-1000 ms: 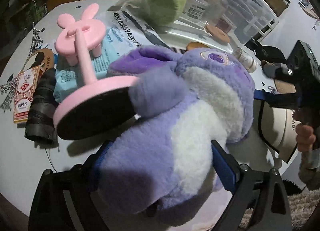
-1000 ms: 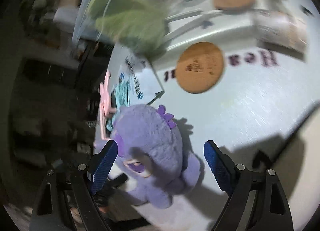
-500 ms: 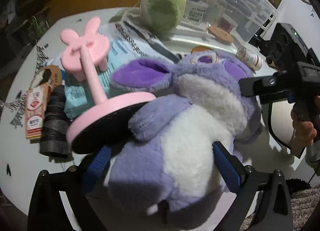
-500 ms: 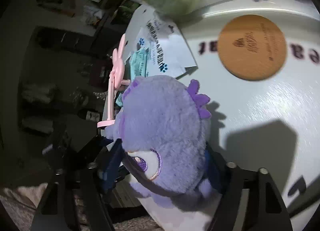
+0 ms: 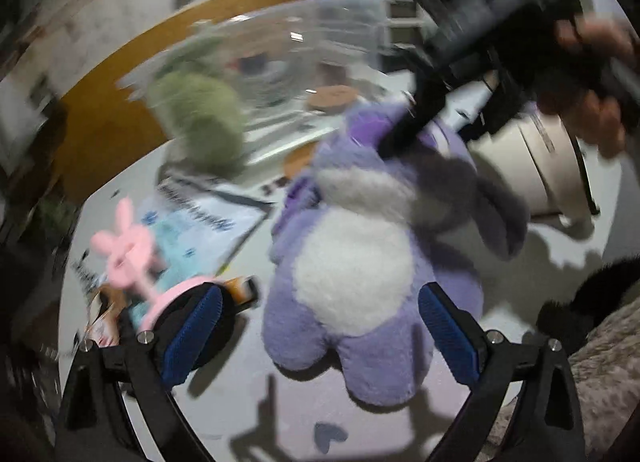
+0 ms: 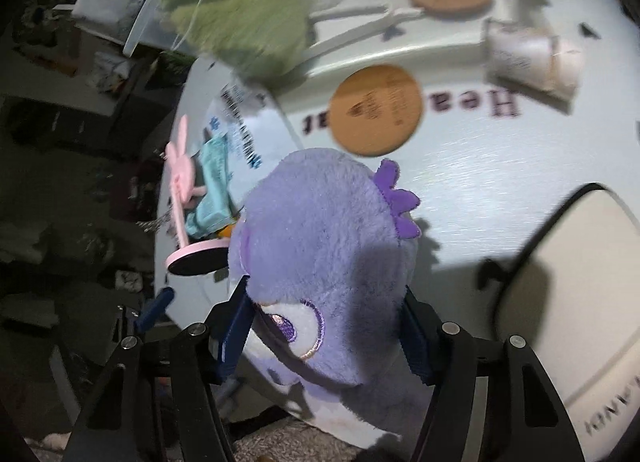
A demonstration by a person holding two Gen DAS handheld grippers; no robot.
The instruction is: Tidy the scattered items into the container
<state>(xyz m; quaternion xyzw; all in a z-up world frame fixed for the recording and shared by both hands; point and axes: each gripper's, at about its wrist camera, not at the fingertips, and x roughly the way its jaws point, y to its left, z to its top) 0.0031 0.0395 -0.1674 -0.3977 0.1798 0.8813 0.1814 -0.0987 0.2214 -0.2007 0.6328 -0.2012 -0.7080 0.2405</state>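
Right gripper jaws pinching purple plush head; left gripper jaws spread, below.

1. A lived-in home room — a white table strewn with a purple plush toy and a pink bunny stand.
2. Shaggy rug underfoot, cluttered shelves behind.

Two plush toys: purple, green; two cork coasters; one pink stand.
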